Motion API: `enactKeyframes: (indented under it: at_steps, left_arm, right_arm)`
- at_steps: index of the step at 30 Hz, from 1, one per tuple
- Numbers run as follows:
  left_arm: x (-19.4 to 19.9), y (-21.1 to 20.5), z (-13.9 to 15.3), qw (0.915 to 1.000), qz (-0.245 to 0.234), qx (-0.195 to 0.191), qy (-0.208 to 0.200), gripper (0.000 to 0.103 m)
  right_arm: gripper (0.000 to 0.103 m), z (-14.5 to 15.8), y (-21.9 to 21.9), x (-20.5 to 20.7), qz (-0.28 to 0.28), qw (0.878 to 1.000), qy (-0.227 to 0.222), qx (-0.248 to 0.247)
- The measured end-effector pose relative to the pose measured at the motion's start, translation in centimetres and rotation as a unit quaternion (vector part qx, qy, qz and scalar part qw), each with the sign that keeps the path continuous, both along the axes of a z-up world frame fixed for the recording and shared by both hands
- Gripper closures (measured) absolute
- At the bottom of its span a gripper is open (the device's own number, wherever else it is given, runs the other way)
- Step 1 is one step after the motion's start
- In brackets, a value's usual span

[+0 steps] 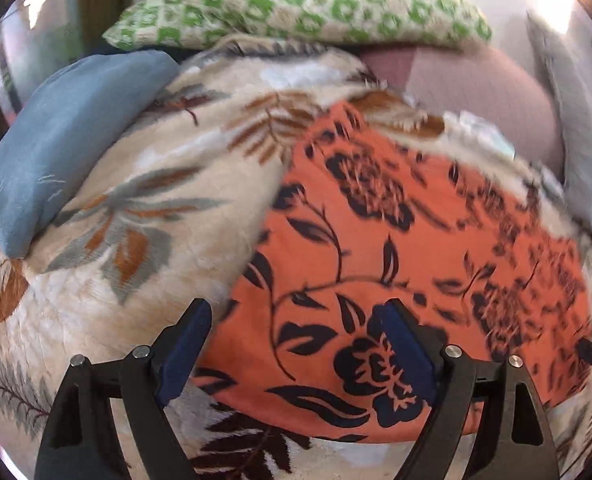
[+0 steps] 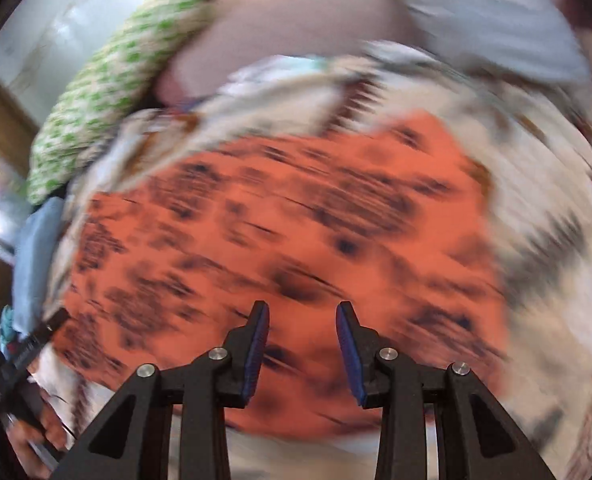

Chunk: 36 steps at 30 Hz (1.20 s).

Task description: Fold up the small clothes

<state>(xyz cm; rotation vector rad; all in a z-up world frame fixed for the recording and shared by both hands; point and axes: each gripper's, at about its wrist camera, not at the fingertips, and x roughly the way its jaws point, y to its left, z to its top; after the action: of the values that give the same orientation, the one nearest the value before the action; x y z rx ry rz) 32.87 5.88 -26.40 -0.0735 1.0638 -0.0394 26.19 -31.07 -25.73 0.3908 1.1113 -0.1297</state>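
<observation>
Both hand-held grippers are empty, with their jaws spread. The left hand-held gripper (image 1: 296,344) has its jaws wide apart; the right hand-held gripper (image 2: 301,344) has them parted more narrowly. Neither pinches anything.

Surroundings, largest first. A bed is covered by a cream plush blanket (image 1: 136,184) printed with grey and brown leaves. A green-patterned pillow (image 1: 296,4) lies at 12 o'clock in the left wrist view, a blue cushion (image 1: 56,152) at 9 to 10 o'clock, and a pink surface (image 1: 487,96) at 1 to 2 o'clock.

Task item. The orange floral garment (image 1: 375,240) lies spread flat on the blanket, filling the centre and the 3 o'clock side of the left wrist view. The same orange floral garment (image 2: 256,220) fills the centre of the right wrist view, which is heavily motion-blurred; no detail can be read there.

Handling, as a judgement. The fabric appears thin, light and limp, with no stiffness. It will drape and may drag on the plush pile. Take hold at the near hem, at the corners toward 5 and 7 o'clock, pinching the cloth only and not the blanket.

Pose. Each hand-held gripper hangs above the garment's near edge, fingers pointing toward 12 o'clock. Contact with the cloth cannot be confirmed.
</observation>
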Motion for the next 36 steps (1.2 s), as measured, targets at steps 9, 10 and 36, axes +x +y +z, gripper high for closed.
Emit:
enactKeyframes:
  at_steps: [9,10,36]
  left_arm:
    - [0.6,1.2,-0.4,0.9990,0.037,-0.022,-0.008,0.011]
    - [0.5,1.3,0.1,0.9985,0.036,-0.034,-0.021,0.011]
    - [-2.1,8.5,1.3,0.9861,0.118,-0.110,0.039,0.011]
  right_arm:
    - [0.064,0.2,-3.8,-1.7,-0.035,0.992,-0.092,0.084]
    - [0.064,0.5,-4.3,-1.7,-0.046,0.989,-0.109,0.088]
    - [0.055,0.7,2.0,-0.8,0.098,0.965,-0.131,0.206]
